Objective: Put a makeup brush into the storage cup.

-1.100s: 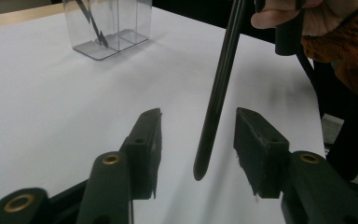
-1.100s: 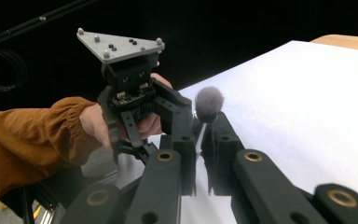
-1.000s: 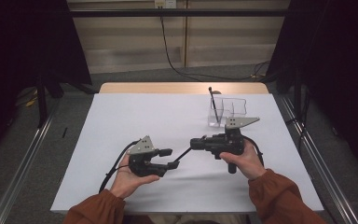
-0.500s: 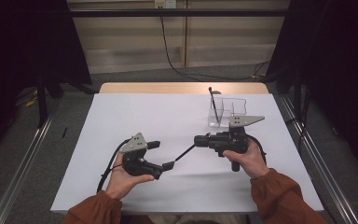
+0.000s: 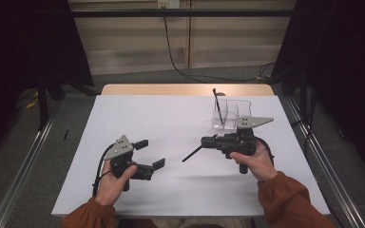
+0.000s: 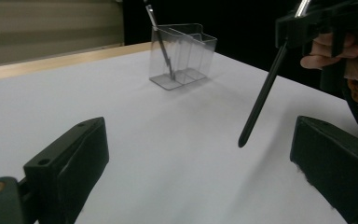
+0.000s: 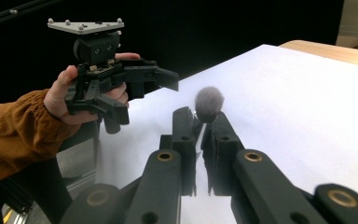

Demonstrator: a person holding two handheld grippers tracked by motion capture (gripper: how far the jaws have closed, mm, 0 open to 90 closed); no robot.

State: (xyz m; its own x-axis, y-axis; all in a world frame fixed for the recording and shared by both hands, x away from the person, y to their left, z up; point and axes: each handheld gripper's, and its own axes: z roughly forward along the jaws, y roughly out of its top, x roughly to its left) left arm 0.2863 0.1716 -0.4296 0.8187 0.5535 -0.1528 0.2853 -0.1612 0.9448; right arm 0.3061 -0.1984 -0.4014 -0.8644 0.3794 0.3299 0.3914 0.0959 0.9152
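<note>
Two grippers are seen: the right gripper (image 5: 209, 142) is clamped on a black pen (image 5: 192, 154); at its eight o'clock, the left gripper (image 5: 151, 153), just opened, is spread empty.

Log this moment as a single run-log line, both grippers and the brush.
left gripper: open, jaws just opened, nothing between | right gripper: shut on makeup brush, tip angled down above table | clear organizer: holds another brush

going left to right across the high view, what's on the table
left tool → black pen held in the right tool → clear holder with another pen standing in it
</note>
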